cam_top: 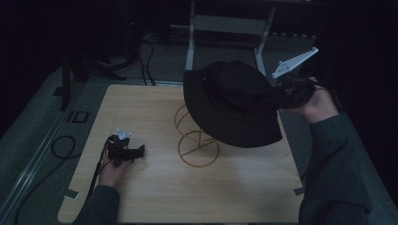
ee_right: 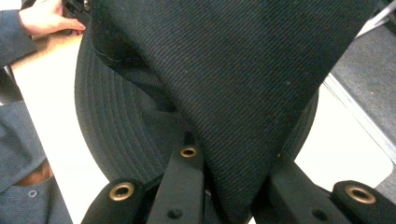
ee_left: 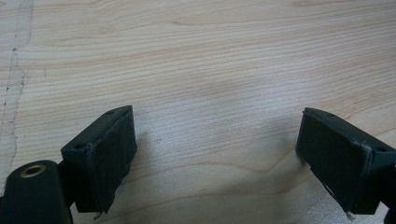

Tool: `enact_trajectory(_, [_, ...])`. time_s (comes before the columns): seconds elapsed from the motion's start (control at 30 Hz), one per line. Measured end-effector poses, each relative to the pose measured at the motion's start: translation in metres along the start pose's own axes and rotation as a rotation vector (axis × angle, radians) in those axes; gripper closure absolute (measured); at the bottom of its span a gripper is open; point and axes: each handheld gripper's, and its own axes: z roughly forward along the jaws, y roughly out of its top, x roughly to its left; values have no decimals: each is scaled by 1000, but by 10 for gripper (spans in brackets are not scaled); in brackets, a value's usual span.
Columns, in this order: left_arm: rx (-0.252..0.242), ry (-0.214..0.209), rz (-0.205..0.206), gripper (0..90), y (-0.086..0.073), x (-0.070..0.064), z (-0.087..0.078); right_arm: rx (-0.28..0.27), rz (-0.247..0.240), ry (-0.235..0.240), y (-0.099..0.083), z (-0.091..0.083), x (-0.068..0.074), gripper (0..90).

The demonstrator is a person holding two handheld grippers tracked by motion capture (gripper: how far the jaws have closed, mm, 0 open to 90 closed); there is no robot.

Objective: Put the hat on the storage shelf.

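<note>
The right tool [cam_top: 292, 91] pinches a fold of the crown of a black bucket hat [cam_top: 234, 105], holding it in the air above a gold wire stand [cam_top: 197, 140] on the wooden worktop [cam_top: 155, 197]. The left tool [cam_top: 126, 152] rests low near the worktop's left edge, its jaws wide apart around nothing. The hat looks light and soft, likely to sag and swing; the stitched brim [ee_right: 112, 121] seems stiffer, probably a steadier place to take hold
</note>
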Motion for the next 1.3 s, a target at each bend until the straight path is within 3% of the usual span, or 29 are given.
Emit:
enact_trajectory(0.7, [0, 0, 0, 124, 0, 0, 0, 59, -70, 57, 22, 39, 16, 862])
enact_trajectory(1.3, [-2, 0, -3, 124, 0, 0, 0, 128, -86, 76, 30, 71, 26, 820])
